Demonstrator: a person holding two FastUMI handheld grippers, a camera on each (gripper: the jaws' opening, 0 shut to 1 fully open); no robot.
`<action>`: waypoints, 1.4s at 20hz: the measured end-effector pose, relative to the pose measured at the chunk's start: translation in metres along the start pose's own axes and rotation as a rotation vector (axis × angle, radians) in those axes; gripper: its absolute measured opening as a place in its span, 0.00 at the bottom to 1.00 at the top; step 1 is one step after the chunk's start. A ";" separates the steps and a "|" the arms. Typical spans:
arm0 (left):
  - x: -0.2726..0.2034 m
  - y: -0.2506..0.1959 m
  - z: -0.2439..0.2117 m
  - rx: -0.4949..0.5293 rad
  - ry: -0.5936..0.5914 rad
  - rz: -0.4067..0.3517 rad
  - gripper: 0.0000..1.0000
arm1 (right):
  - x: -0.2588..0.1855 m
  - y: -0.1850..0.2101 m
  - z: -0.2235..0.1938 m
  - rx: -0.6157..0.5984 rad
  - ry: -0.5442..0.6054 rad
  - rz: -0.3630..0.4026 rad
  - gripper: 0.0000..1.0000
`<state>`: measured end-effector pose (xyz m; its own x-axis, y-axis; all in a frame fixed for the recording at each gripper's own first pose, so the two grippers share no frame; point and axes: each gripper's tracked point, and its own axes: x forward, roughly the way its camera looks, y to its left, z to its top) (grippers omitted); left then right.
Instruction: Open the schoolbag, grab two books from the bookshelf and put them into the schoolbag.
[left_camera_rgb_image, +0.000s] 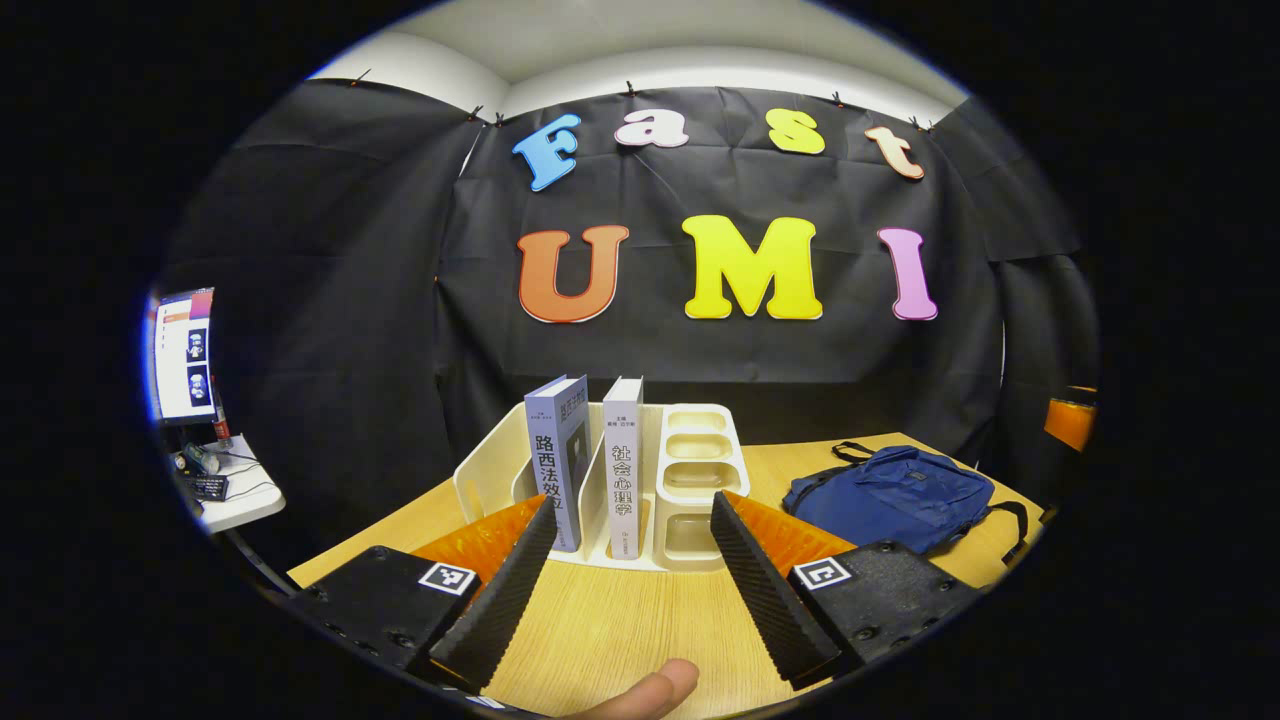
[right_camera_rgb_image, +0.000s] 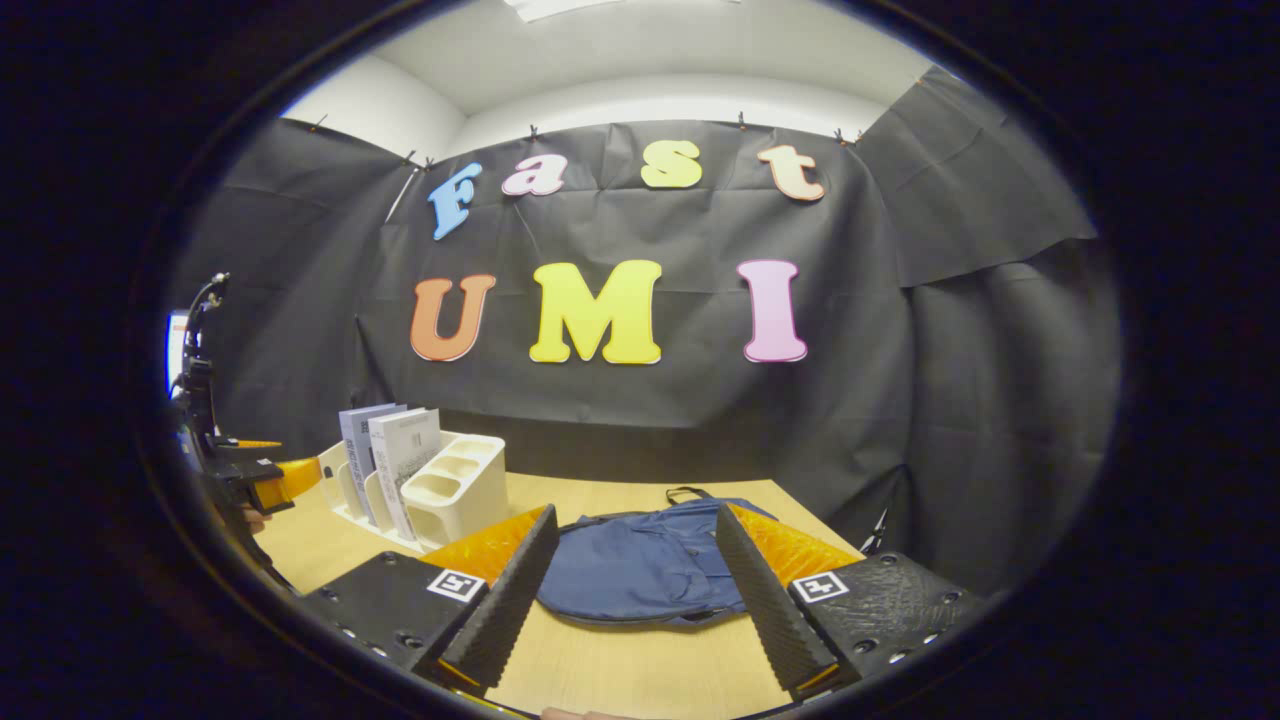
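A cream bookshelf (left_camera_rgb_image: 690, 470) stands on the wooden table (left_camera_rgb_image: 620, 620) with two upright books in its slots: a lavender book (left_camera_rgb_image: 556, 460) on the left and a white book (left_camera_rgb_image: 622, 465) beside it. A blue schoolbag (left_camera_rgb_image: 895, 495) lies flat and closed to the right of the shelf. My left gripper (left_camera_rgb_image: 632, 580) is open just in front of the shelf, nothing between its fingers. My right gripper (right_camera_rgb_image: 632, 590) is open just short of the schoolbag (right_camera_rgb_image: 640, 565), which shows between its fingers. In the right gripper view the bookshelf (right_camera_rgb_image: 440, 490), its books (right_camera_rgb_image: 395, 455) and the left gripper (right_camera_rgb_image: 255, 480) are at the left.
A side table (left_camera_rgb_image: 225, 495) with a monitor (left_camera_rgb_image: 183, 355) and small items stands off the left of the table. An orange object (left_camera_rgb_image: 1070, 420) sits at the far right edge. A fingertip (left_camera_rgb_image: 650, 692) shows at the bottom of the left gripper view.
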<state>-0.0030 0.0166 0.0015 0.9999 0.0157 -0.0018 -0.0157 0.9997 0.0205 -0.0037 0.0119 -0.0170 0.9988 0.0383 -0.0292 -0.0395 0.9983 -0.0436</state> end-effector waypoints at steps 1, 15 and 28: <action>0.000 0.001 0.000 0.005 0.002 0.000 0.99 | 0.000 0.001 0.001 -0.009 -0.007 -0.003 0.97; -0.002 0.030 0.001 0.020 0.003 0.050 0.99 | 0.062 0.082 -0.061 -0.357 0.105 0.031 0.95; 0.005 0.050 -0.009 0.015 0.034 0.081 0.99 | 0.167 0.148 -0.183 -0.797 0.293 -0.160 0.95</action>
<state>0.0011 0.0671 -0.0062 0.9947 0.0970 -0.0334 -0.0957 0.9947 0.0366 0.1518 0.1582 -0.2113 0.9509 -0.2230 -0.2147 -0.0161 0.6570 -0.7537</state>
